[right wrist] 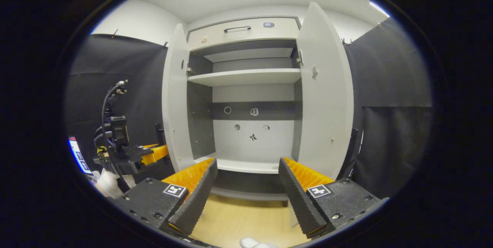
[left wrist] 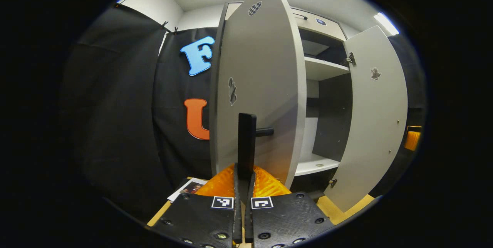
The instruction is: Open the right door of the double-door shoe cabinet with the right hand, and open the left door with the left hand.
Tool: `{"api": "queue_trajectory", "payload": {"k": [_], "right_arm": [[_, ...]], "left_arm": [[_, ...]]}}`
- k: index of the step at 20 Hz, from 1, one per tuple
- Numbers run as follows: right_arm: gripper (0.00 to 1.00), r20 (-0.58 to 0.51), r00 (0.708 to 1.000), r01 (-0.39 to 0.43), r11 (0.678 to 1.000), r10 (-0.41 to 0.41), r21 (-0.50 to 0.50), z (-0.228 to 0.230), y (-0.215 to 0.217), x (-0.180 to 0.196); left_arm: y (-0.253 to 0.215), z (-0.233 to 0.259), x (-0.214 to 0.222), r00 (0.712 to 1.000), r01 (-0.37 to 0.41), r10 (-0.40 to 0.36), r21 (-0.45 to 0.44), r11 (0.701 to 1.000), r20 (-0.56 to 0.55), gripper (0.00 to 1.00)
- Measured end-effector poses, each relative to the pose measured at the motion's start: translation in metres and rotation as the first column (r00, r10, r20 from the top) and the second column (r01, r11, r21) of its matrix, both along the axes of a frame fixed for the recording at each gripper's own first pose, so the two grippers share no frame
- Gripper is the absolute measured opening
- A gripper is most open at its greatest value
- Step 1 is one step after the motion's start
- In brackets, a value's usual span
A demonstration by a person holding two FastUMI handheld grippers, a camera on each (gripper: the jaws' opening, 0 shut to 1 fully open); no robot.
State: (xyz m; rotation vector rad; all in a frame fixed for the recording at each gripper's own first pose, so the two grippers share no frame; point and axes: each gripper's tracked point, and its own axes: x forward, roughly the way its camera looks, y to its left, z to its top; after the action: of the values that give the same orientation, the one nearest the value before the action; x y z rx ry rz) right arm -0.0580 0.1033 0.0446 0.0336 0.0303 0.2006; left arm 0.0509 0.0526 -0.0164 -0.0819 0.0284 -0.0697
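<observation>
- In the left gripper view, the left gripper [left wrist: 244,186] has its two fingers pressed nearly together around the lower end of a dark vertical bar handle [left wrist: 246,146] — they appear to be clamped on it
- That handle stands off the face of the left door [left wrist: 258,86], which is swung well out from the shoe cabinet [left wrist: 321,69] and seen almost edge-on
- Beyond it, the right door [left wrist: 375,117] also hangs wide open, with pale shelves showing between the two doors
- In the right gripper view, the right gripper [right wrist: 246,190] faces the cabinet with its fingers spread wide apart, holding nothing, clear of both doors
- The same view shows the left gripper at the far left edge, just beside the left door's outer face
- Both doors stand open and the inner shelf [right wrist: 246,76] is bare — the task looks essentially done; what seems left is for the left fingers to let go of the handle and draw back
</observation>
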Motion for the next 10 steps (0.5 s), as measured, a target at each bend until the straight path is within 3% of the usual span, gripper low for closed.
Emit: {"api": "queue_trajectory", "payload": {"k": [5,10], "right_arm": [[0.99,0.002,1.000,-0.016,1.000,0.016,0.004,0.001,0.009,0.001],[0.99,-0.002,1.000,-0.030,0.999,0.030,0.011,0.000,0.017,0.003]], "left_arm": [[0.031,-0.001,-0.004,1.000,0.009,-0.009,-0.032,0.999,0.007,0.02],[0.084,-0.005,-0.004,0.998,-0.069,0.069,0.040,0.997,-0.001,0.00]]}}
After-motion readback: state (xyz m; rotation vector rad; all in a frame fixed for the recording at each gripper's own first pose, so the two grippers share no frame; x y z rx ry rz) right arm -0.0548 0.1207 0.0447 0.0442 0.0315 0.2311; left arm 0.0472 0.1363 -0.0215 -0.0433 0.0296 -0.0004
